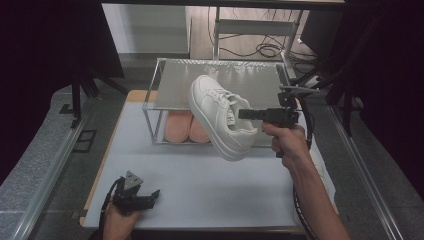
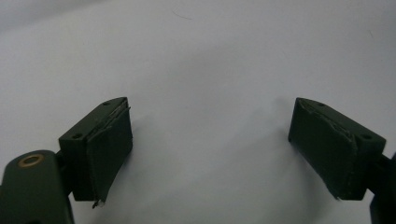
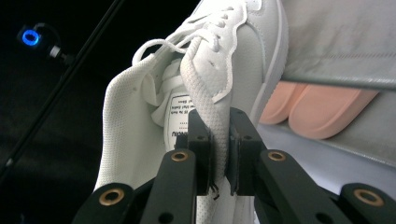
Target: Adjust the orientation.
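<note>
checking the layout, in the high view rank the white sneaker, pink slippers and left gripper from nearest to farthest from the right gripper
1. white sneaker: clamped at its collar by the right gripper.
2. pink slippers: on the rack's lower shelf, behind the sneaker.
3. left gripper: at the table's near left edge.

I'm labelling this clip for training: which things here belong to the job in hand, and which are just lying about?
In the job:
- white sneaker, pinched at its collar by the right claw
- metal shoe rack, likely its destination

Just about:
- pink slippers on the rack's lower level
- left claw, open, idle on the table
- cables on the floor behind
</note>
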`<move>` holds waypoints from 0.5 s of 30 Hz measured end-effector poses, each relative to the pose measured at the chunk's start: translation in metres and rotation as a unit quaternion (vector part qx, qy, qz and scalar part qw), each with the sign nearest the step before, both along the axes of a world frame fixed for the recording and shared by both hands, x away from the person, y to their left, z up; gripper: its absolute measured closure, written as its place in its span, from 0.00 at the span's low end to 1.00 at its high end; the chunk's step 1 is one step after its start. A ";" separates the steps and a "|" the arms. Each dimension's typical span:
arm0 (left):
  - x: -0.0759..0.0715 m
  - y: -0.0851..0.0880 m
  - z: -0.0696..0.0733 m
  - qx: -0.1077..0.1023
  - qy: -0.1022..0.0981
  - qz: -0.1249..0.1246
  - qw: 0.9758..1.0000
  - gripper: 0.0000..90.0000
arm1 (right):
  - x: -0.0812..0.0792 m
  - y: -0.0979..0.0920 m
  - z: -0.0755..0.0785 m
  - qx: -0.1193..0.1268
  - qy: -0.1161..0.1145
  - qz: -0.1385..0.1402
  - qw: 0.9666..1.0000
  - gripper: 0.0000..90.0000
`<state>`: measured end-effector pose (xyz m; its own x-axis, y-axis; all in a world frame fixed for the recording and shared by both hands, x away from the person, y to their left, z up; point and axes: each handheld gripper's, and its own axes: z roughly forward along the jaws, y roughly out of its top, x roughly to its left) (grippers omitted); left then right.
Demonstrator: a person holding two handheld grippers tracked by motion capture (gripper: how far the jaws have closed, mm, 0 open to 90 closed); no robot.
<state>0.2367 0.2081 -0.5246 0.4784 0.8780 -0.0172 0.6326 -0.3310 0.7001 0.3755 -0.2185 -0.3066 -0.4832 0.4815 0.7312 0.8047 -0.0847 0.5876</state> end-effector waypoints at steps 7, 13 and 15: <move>0.000 0.000 0.000 0.000 -0.001 0.000 1.000 0.15 | 0.015 0.009 -0.002 0.000 0.003 -0.027 1.000 0.91; 0.000 0.000 0.000 0.002 -0.002 0.000 1.000 0.15 | 0.027 0.017 -0.006 0.007 0.007 -0.051 0.999 0.91; 0.000 0.000 0.000 0.002 -0.001 -0.001 1.000 0.15 | 0.031 0.019 -0.008 0.006 0.008 -0.060 0.998 0.91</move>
<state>0.2364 0.2079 -0.5245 0.4797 0.8774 -0.0120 0.6302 -0.3349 0.7005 0.4068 -0.1996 -0.3142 -0.4108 0.5256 0.7449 0.7976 -0.1885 0.5729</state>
